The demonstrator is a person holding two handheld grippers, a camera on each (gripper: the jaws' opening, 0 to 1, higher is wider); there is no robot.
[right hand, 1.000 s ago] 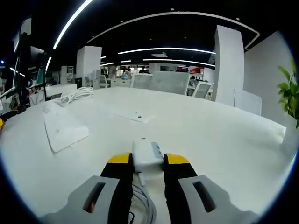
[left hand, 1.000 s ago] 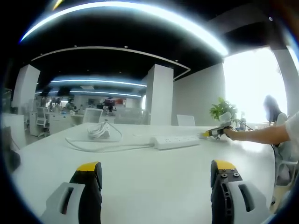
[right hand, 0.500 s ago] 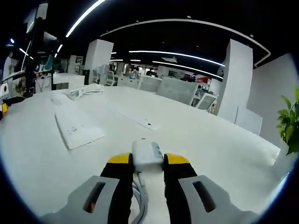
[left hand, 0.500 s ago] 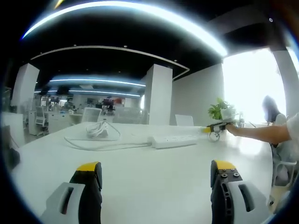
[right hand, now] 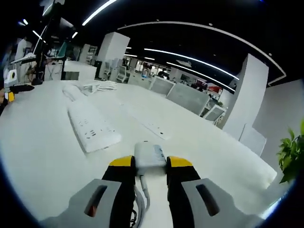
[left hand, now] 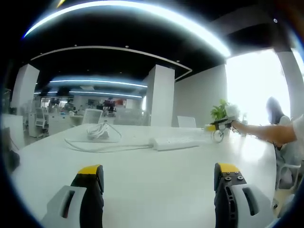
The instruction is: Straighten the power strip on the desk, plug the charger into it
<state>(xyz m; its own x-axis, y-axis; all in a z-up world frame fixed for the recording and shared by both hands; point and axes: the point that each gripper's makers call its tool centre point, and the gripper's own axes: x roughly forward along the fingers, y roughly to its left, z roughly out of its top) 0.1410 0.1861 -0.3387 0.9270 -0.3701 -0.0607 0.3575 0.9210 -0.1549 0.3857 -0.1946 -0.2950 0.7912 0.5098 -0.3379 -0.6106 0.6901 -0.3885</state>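
A long white power strip (left hand: 176, 142) lies on the white desk (left hand: 142, 180), its cord running left to a white coil (left hand: 99, 132). In the right gripper view the power strip (right hand: 92, 127) lies ahead and to the left. My right gripper (right hand: 148, 164) is shut on a white charger (right hand: 149, 155), held above the desk with its cable (right hand: 141, 199) trailing back between the jaws. The right gripper (left hand: 216, 125) appears in the left gripper view at the far right, past the strip's end, held by a person's arm (left hand: 266, 133). My left gripper (left hand: 156, 175) stands open over bare desk, nothing between its fingers.
A potted green plant (left hand: 219, 111) stands at the desk's far right. A flat white panel with a small hole (right hand: 152, 127) is set in the desktop beyond the strip. A dark object (left hand: 9, 159) sits at the left edge. Office chairs and pillars lie behind.
My right gripper has lifted with the charger and swung toward the power strip, which now looks closer in its view. The left gripper has stayed still.
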